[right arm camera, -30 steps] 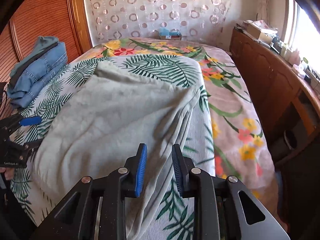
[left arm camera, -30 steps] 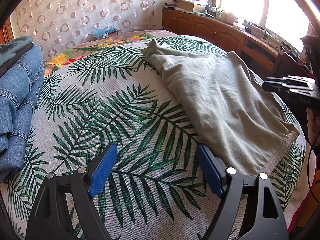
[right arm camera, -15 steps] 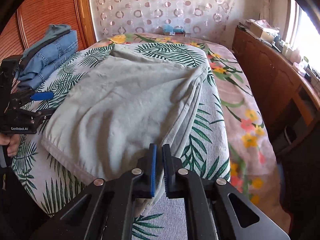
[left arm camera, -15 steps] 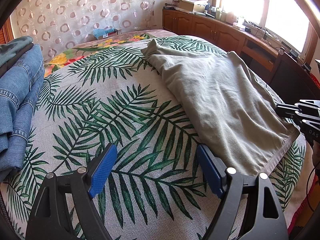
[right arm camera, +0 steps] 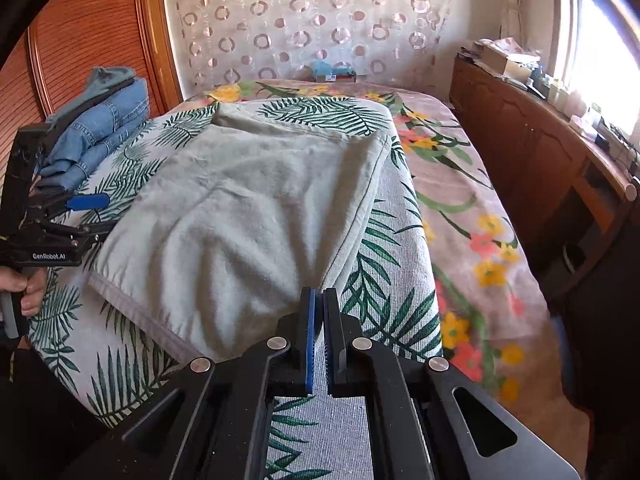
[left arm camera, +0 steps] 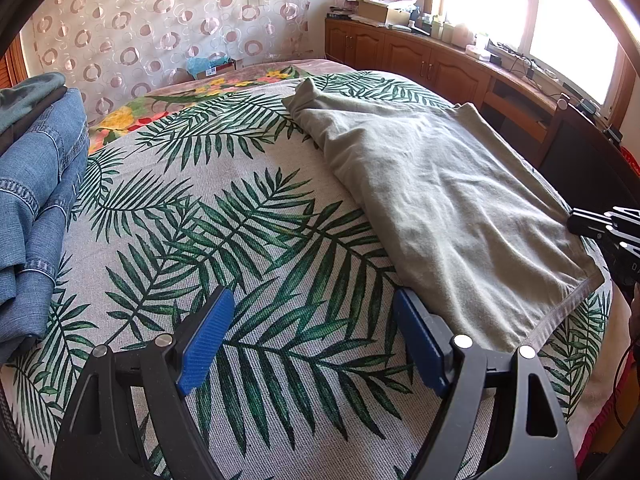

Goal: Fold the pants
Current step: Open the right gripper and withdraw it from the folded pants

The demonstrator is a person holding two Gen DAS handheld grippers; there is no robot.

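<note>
1. Where folded jeans point(left arm camera: 36, 192) are stacked at the bed's far left, the left gripper point(left arm camera: 312, 336) is held wide open over the palm-print cover point(left arm camera: 240, 240).
2. Grey-green pants point(right arm camera: 248, 216) are spread flat mid-bed.
3. At their right hem corner, the right gripper point(right arm camera: 319, 320) is clamped shut on the fabric.

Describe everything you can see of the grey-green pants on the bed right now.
The grey-green soft cotton-looking pants lie folded into a flat, lightly wrinkled slab on the palm-leaf printed bed cover. A stitched hem runs along the near edge; the far end narrows to a bunched corner. The right claw is shut at the near right edge, apparently pinching the fabric. The left claw is open beside the pants, not touching them.
</note>
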